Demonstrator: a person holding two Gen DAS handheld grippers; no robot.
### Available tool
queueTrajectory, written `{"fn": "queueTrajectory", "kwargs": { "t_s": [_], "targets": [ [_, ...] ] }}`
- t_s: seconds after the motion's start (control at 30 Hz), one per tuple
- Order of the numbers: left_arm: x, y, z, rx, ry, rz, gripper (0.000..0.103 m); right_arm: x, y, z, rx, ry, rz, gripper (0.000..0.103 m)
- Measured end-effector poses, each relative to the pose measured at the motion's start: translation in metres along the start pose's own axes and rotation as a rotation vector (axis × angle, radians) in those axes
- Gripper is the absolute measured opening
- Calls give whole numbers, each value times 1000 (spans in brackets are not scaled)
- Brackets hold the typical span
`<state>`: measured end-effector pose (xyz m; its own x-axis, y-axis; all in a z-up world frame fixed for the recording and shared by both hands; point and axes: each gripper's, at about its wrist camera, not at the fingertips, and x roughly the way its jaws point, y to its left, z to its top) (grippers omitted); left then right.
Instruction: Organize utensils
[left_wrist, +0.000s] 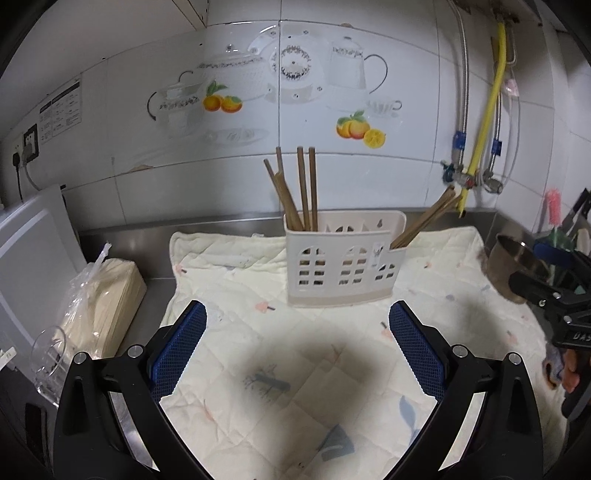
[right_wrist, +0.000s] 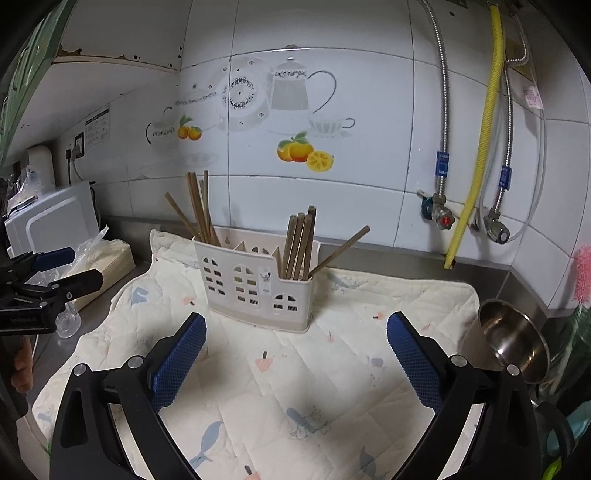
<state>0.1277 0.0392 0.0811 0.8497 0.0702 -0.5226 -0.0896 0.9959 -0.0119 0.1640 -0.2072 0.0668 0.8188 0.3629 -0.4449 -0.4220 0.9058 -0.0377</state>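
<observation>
Where a quilted cloth (left_wrist: 258, 354) covers the steel surface (left_wrist: 125, 240), a white plastic utensil caddy (left_wrist: 340, 266) stands upright near the tiled back wall. Brown chopsticks (left_wrist: 304, 188) stand in its L compartment; more chopsticks (left_wrist: 424, 218) lean out of the R end one. The middle compartment can't be judged. Left hand-held gripper (left_wrist: 297, 347) hangs above the cloth w/ blue pads spread wide, nothing between them. Right hand-held gripper (right_wrist: 295, 354) likewise spread, gripping nothing. A steel cup (right_wrist: 513, 339) sits at the cloth's R edge.
</observation>
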Motion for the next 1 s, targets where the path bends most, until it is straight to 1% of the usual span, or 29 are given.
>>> {"fn": "queueTrajectory", "kwargs": {
  "t_s": [0.2, 0.4, 0.57, 1.0],
  "targets": [
    [-2, 2, -8, -20, 10, -11, 98, -2, 1, -7, 22, 11, 11, 96],
    [-8, 5, -15, -56, 6, -45, 98, -2, 1, -12, 39, 21, 18, 96],
    [-11, 5, -17, -42, 5, -28, 98, 0, 3, -14, 38, 28, 20, 96],
    [-11, 6, -21, -38, 12, -25, 98, 1, 5, -16, 40, 33, 26, 96]
  ]
}}
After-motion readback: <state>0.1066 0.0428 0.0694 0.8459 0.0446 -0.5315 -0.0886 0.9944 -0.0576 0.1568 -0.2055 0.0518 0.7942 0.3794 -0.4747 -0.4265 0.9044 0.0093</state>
